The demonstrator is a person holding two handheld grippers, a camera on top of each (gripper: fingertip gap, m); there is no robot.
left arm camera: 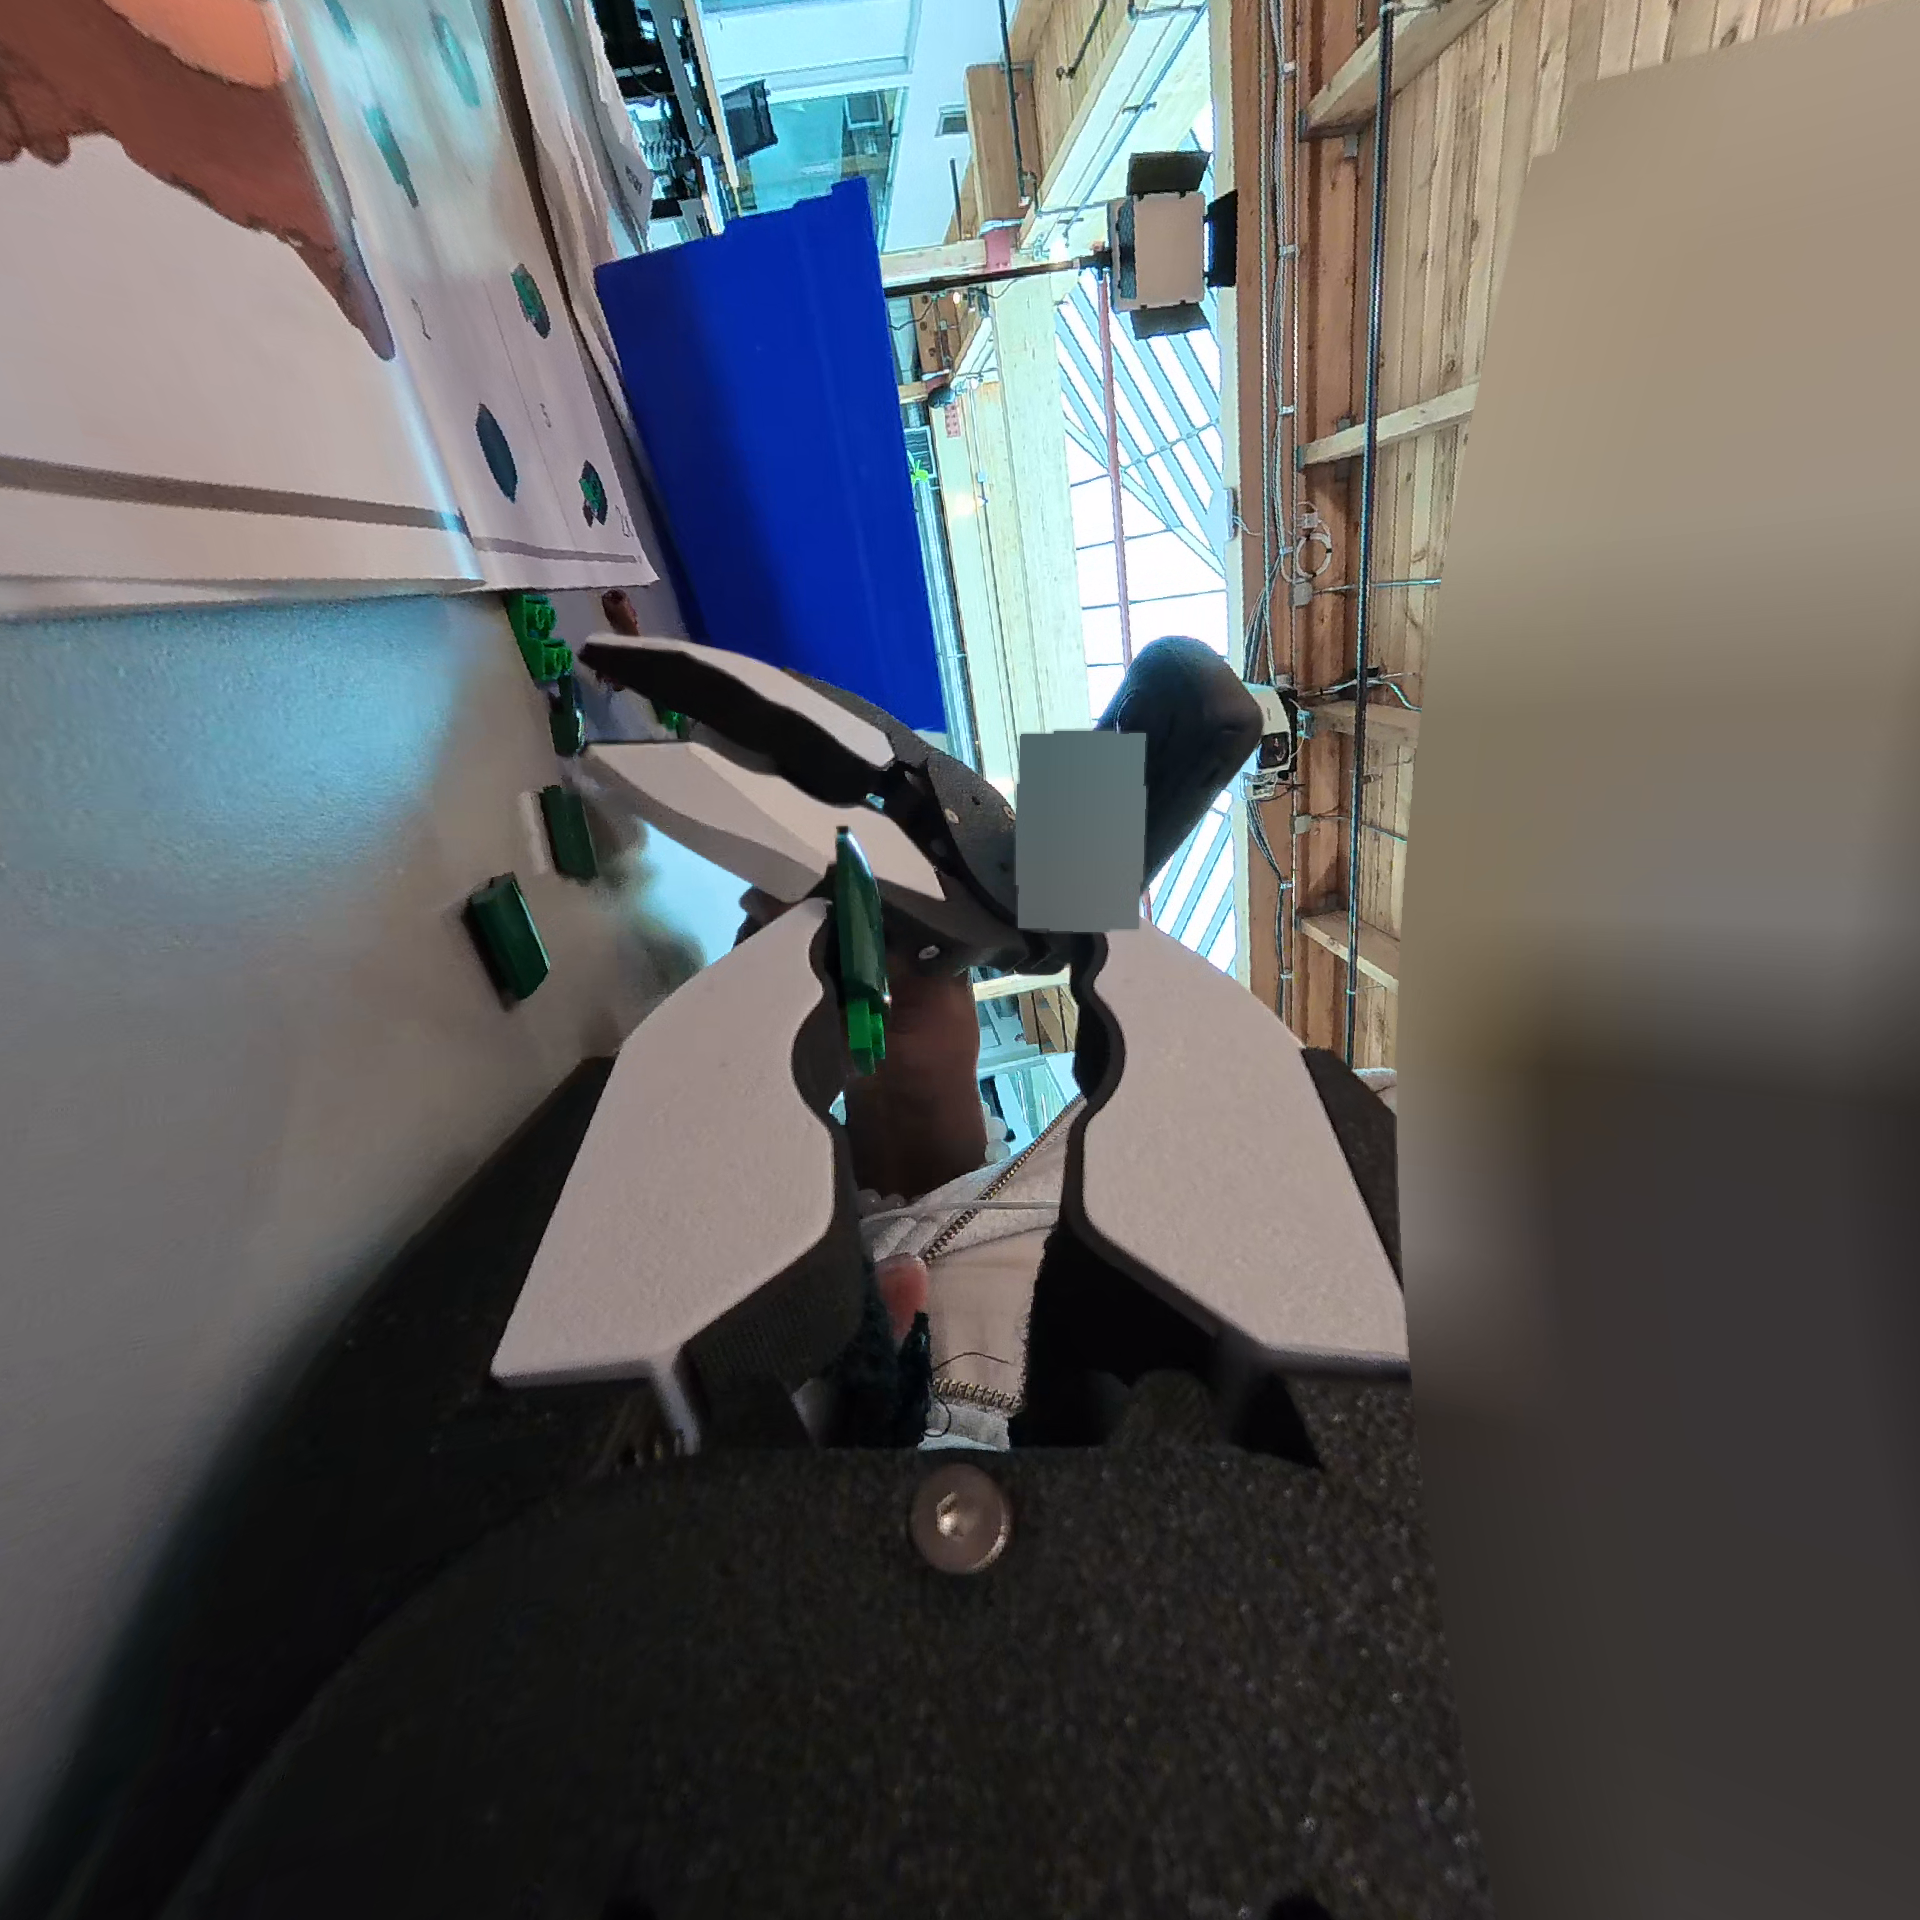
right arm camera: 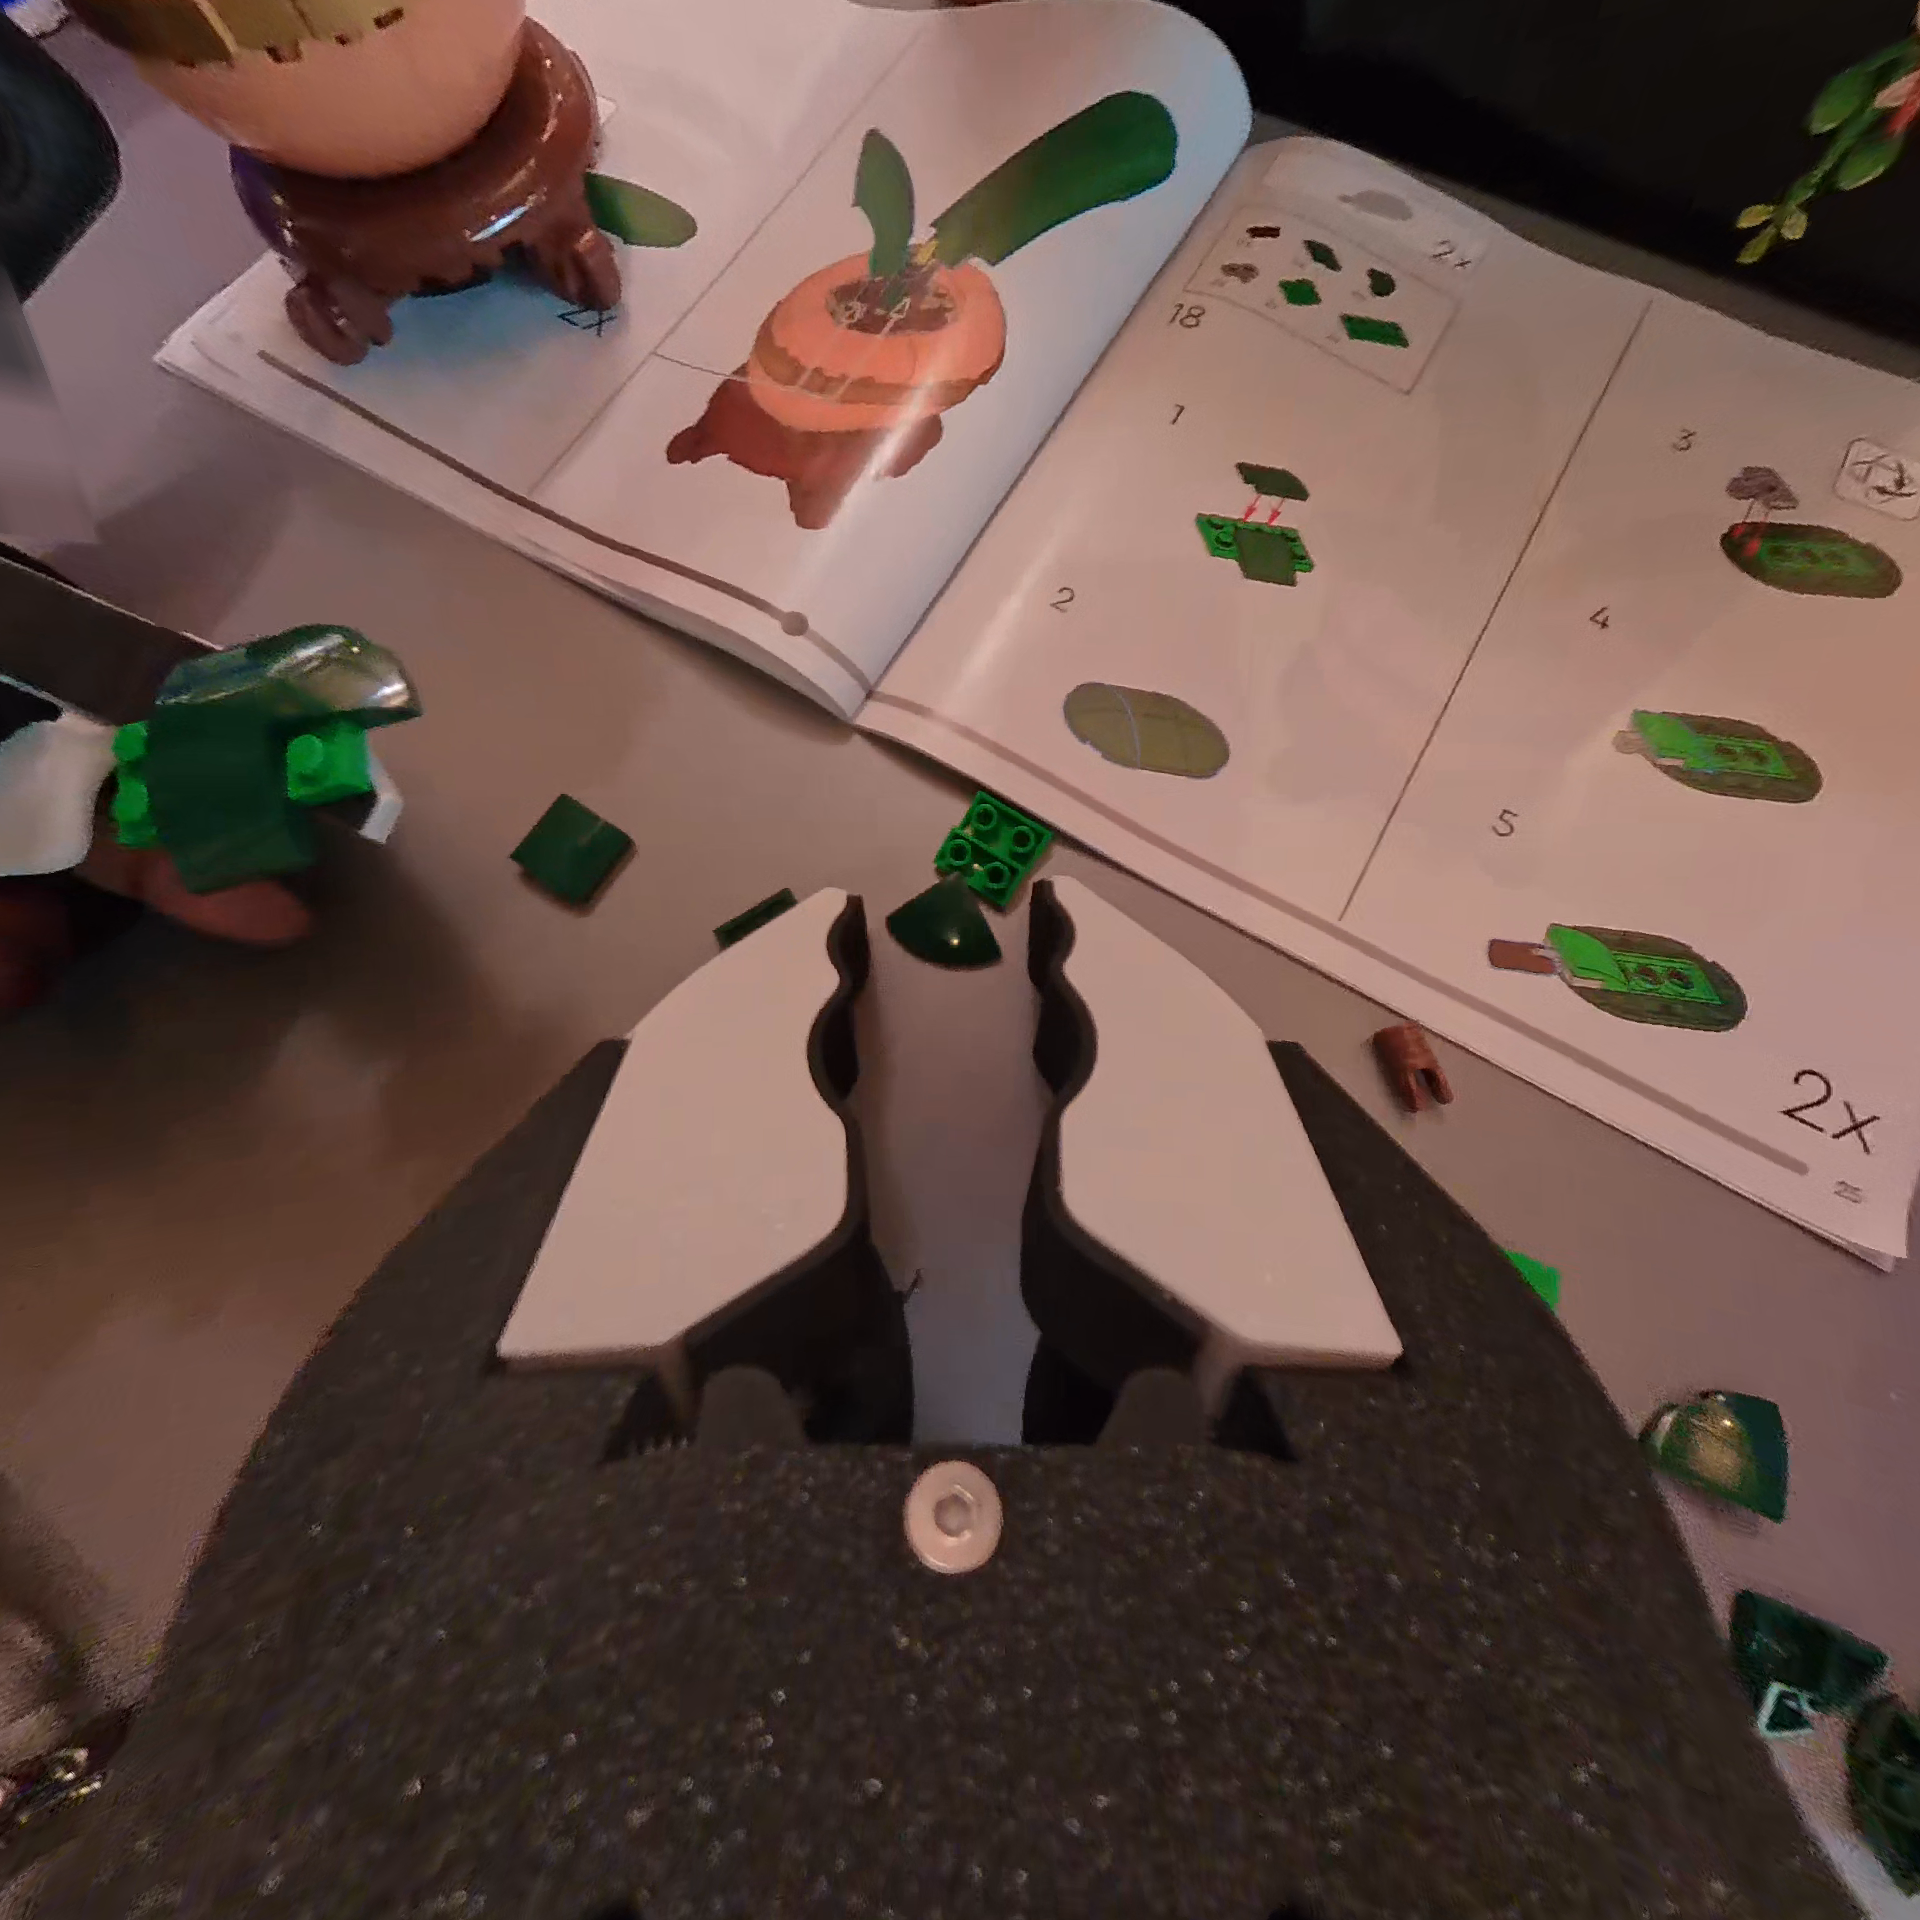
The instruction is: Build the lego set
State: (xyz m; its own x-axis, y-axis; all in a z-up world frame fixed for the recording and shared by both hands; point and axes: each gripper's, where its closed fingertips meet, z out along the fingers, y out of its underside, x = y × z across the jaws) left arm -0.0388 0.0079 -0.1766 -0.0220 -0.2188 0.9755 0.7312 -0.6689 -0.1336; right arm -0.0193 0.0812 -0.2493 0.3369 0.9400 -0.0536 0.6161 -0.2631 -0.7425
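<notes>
The right gripper (right arm camera: 943,904) is low over the grey table (right arm camera: 468,1091). Its two jaws are apart and they hold nothing. A small dark green rounded piece (right arm camera: 943,935) lies on the table between the two tips. A bright green plate (right arm camera: 992,847) with round holes lies just past it, touching it and the edge of the open booklet (right arm camera: 1143,644).

A flat dark green tile (right arm camera: 571,847) lies a bit to the left of them. A little brown piece (right arm camera: 1411,1065) lies to the right, just beside the booklet. More dark green curved pieces (right arm camera: 1720,1455) lie on the table by the gripper's right side.

The left gripper (left arm camera: 956,956) is up in the air, off to the left. A green leaf part (left arm camera: 862,935), dark green with bright green knobs, sits against one of its fingers. In its own camera the other finger stands off from the part, so I cannot tell if the jaws really pinch it. From the right wrist view the part shows white finger on both sides of it.

Farther back, the booklet lies open on the table with pictures of the steps. A brown and peach pot model (right arm camera: 416,187) stands on its far left page.
</notes>
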